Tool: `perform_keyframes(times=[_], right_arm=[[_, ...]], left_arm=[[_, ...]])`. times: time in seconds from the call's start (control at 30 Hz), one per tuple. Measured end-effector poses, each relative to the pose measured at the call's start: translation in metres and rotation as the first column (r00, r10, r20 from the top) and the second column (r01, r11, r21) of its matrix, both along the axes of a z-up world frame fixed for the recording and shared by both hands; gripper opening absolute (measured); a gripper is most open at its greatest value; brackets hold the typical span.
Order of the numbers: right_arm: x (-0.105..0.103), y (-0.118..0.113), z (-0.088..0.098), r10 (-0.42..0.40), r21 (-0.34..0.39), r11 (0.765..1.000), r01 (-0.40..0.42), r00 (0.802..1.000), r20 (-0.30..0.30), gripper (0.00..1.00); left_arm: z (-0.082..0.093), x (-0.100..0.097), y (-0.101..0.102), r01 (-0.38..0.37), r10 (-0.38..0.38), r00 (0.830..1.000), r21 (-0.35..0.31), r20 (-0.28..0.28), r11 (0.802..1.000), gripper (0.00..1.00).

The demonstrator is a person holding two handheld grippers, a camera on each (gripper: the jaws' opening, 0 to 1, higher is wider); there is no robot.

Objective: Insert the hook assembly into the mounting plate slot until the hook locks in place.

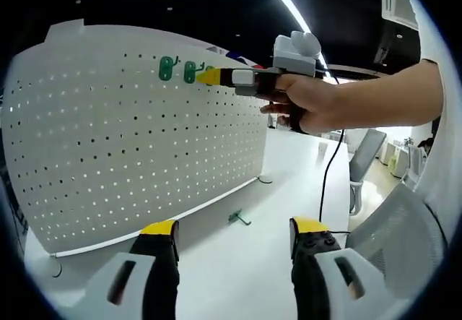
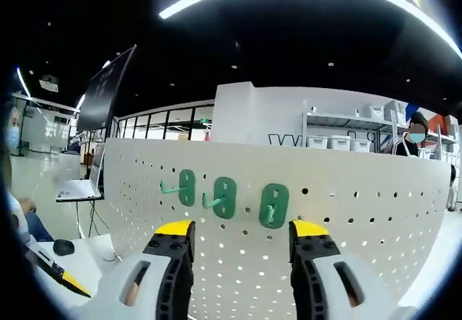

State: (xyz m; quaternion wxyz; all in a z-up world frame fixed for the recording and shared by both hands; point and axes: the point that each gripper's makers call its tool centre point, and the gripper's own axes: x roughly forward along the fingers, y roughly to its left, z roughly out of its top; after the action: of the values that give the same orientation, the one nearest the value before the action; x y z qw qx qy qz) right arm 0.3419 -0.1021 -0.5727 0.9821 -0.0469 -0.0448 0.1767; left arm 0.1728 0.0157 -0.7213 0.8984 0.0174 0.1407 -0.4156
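Open and empty, my right hand-held gripper point(image 2: 240, 235) faces 3 hooks point(image 2: 274, 204) seated in the pegboard point(image 2: 375, 219), checking the lock.

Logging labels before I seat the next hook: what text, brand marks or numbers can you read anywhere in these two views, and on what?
No text reads clearly in either view.
Dark letter-like marks on the white wall behind the pegboard: cut off by the board's top edge, unreadable.
Green hooks, pegboard face, storage bins on the shelf: no visible markings.
Right gripper and left gripper: no readable label.
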Motion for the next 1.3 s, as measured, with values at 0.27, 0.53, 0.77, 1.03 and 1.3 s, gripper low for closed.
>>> perform_keyframes(times=[0.27, 0.53, 0.77, 1.03, 1.3], right_arm=[[-0.015, 0.001, 0.009, 0.092, 0.030, 0.995, -0.094, 0.994, 0.064, 0.53], [-0.017, 0.003, 0.011, 0.129, 0.014, 0.991, -0.130, 0.989, 0.066, 0.55], [-0.026, -0.001, 0.002, 0.142, 0.002, 0.990, -0.143, 0.989, 0.045, 0.54], [-0.038, -0.005, -0.012, 0.161, -0.007, 0.987, -0.161, 0.987, 0.016, 0.54], [-0.054, -0.006, -0.030, 0.181, -0.021, 0.983, -0.181, 0.983, -0.021, 0.55]], left_arm=[[0.003, 0.004, 0.003, -0.010, 0.010, 1.000, -0.007, 0.004, 1.000, 0.64], [0.003, 0.002, 0.003, -0.008, 0.008, 1.000, -0.005, 0.005, 1.000, 0.64], [0.005, 0.002, 0.002, -0.006, 0.006, 1.000, -0.006, 0.010, 1.000, 0.64], [0.005, 0.003, 0.004, -0.011, 0.011, 1.000, -0.004, 0.011, 1.000, 0.64], [0.005, 0.002, 0.002, -0.006, 0.007, 1.000, -0.005, 0.012, 1.000, 0.65]])
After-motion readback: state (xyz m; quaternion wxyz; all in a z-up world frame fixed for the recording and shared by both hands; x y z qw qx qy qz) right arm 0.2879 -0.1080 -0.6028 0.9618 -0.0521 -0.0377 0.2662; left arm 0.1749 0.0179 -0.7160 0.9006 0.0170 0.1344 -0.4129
